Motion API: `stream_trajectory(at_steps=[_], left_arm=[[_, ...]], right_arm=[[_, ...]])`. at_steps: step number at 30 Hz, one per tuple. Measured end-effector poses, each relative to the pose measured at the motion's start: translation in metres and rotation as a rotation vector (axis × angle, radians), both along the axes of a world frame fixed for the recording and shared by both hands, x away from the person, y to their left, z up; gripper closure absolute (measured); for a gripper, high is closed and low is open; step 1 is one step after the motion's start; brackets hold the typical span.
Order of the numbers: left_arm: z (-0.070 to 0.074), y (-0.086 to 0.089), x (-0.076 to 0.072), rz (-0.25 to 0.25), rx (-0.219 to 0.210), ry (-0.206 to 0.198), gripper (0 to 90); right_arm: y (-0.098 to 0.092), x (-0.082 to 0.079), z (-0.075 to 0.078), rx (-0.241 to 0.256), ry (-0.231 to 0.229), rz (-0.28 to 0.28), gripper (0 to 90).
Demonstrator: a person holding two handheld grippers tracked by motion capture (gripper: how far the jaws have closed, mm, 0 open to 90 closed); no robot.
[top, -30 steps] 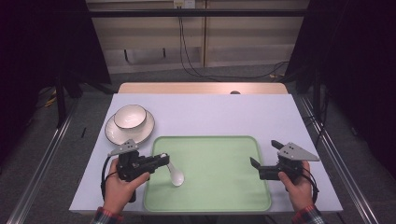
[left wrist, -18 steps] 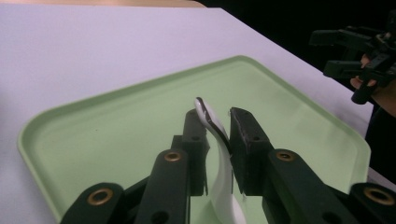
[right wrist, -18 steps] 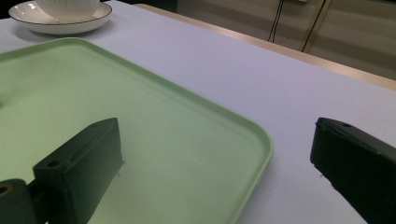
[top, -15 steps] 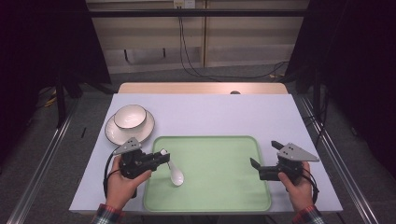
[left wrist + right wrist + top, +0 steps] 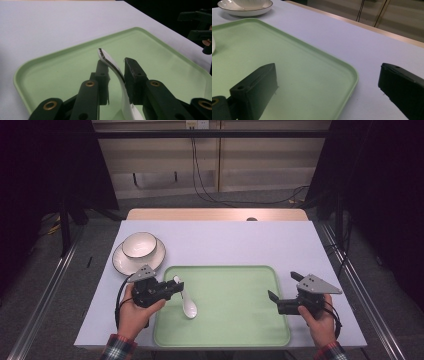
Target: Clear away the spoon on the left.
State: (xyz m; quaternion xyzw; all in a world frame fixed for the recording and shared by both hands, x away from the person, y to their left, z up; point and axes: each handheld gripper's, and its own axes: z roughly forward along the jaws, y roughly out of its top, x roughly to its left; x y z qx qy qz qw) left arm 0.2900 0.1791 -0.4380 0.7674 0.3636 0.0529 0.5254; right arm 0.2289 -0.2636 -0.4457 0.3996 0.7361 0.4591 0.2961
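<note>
No legible text or labels, seemingly.

The left gripper (image 5: 116,72) has its two black fingers (image 5: 133,75) on either side of a white spoon (image 5: 113,66), right on the handle. The right-hand finger presses against it; the left one sits just beside it, a sliver of gap showing. The handle rises between them, its dark-edged tip poking above the fingertips. Underneath lies the green tray (image 5: 62,67), resting on the pale tabletop (image 5: 45,27). Far off at the upper right, the other gripper (image 5: 200,25) hangs, dark against the black background.
</note>
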Motion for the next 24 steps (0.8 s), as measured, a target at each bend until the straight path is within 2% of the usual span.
stream_trajectory(at_steps=[17, 24], left_arm=[[-0.010, -0.006, 0.008, -0.001, 0.007, 0.005, 71.8], [-0.014, -0.007, 0.010, -0.001, 0.026, 0.004, 70.8]], right_arm=[[-0.001, -0.001, 0.000, -0.002, 0.006, 0.002, 1.6], [-0.001, -0.001, 0.000, -0.006, 0.003, 0.007, 1.6]])
